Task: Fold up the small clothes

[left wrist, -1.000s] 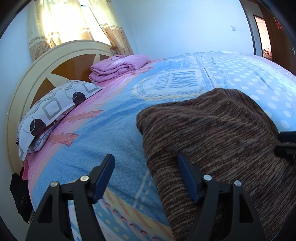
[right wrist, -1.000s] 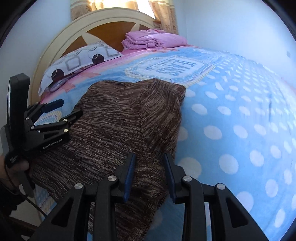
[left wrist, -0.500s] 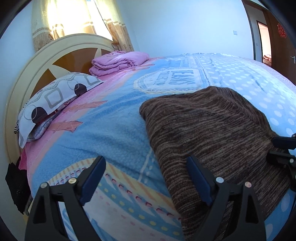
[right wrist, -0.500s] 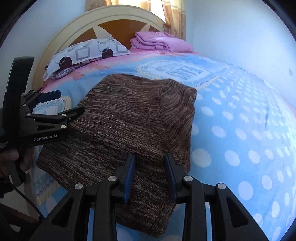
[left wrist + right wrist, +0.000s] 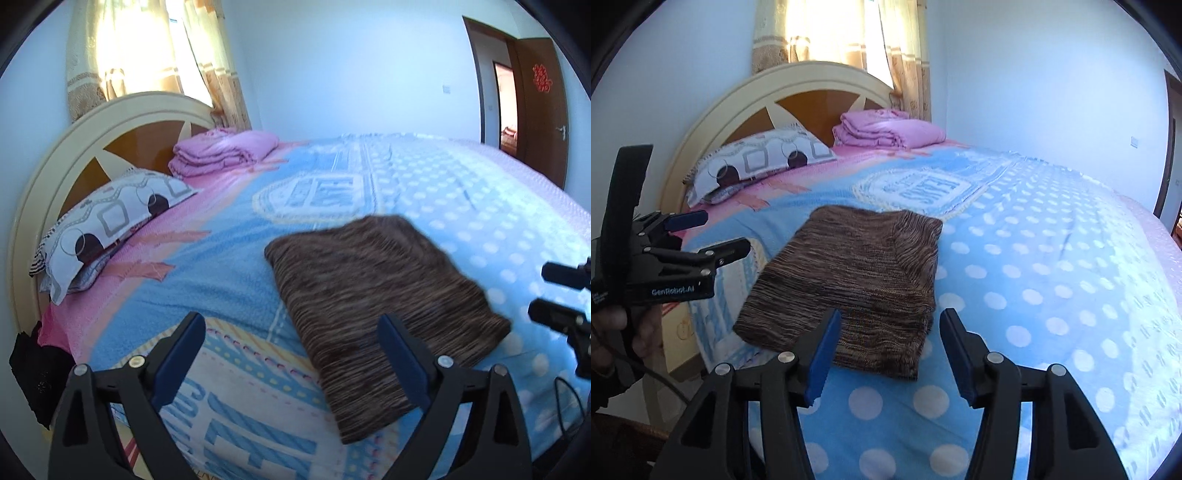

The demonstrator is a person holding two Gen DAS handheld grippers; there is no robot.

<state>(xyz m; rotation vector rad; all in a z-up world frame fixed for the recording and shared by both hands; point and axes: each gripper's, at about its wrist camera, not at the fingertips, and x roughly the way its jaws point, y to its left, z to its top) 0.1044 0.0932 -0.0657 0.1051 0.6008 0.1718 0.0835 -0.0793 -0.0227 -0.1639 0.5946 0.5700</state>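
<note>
- Now both grippers are off the brown knit garment (image 5: 849,280), where a second ago their jaws sat at its near edge.
- Left gripper (image 5: 291,354) and right gripper (image 5: 884,347) are opening, nothing between the jaws, lifted clear.
- Garment lies folded into a compact rectangle on the blue dotted blanket (image 5: 1052,277), near the bed's edge; this fold looks finished.

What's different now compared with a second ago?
Both grippers let go of the brown knit garment and backed up and away: the left gripper and right gripper are opening, nothing between their jaws. The garment stays folded on the blanket; pillow unmoved.
</note>
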